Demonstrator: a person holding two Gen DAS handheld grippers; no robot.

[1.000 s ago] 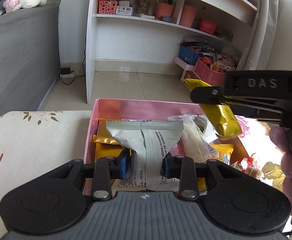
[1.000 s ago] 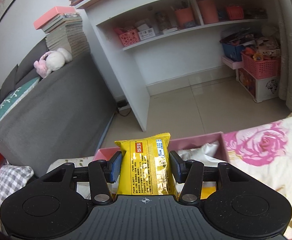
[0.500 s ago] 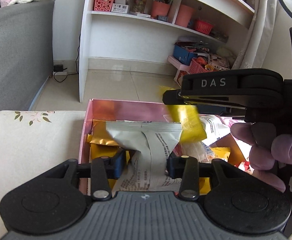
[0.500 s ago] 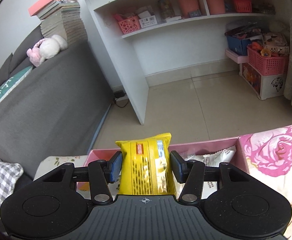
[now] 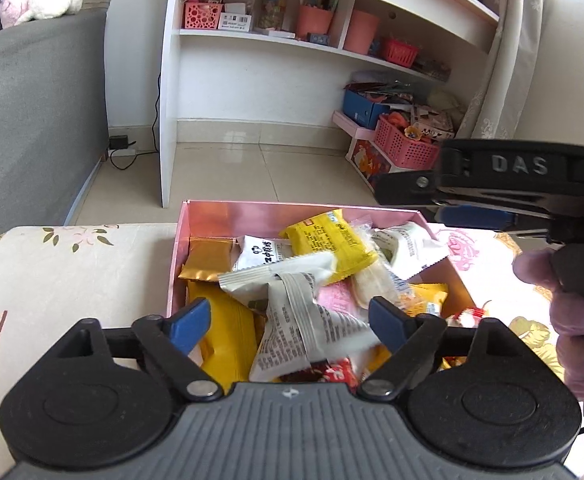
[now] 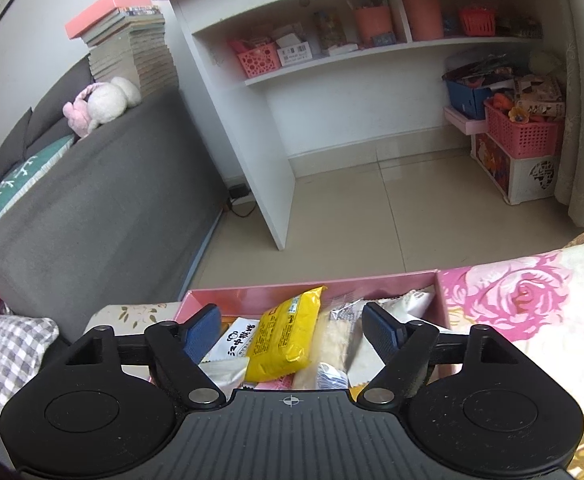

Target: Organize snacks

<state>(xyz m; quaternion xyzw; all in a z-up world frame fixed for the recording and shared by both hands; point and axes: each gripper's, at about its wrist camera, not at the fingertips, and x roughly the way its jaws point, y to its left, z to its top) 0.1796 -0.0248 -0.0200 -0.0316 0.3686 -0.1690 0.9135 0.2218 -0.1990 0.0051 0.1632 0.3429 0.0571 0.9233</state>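
A grey sofa (image 6: pixel 103 208) and a white shelf unit (image 5: pixel 251 60) frame the room, with a floral-covered table (image 5: pixel 71 272) in the foreground carrying a pink box (image 5: pixel 292 216) heaped with snack packets. A pink-and-white plush toy (image 6: pixel 99 102) sits on the sofa back beside a stack of books (image 6: pixel 131 44), and a pink basket (image 5: pixel 406 144) stands on the floor at the right.

Inside the box, a yellow packet (image 5: pixel 330 250) lies on top of the pile toward the far wall, and a grey-white packet (image 5: pixel 304 316) rests slanted across the other snacks at the near side, touching neither blue pad. A gold packet (image 5: pixel 207 258) lies against the box's left wall.

The left gripper (image 5: pixel 292 322) hangs over the near end of the box with its jaws spread wide and nothing between them. The right gripper (image 6: pixel 292 330), seen in its own camera, is likewise spread apart and empty above the yellow packet; in the left wrist view it reaches in from the right above the box, the person's right hand (image 5: pixel 572 312) wrapped around its handle.
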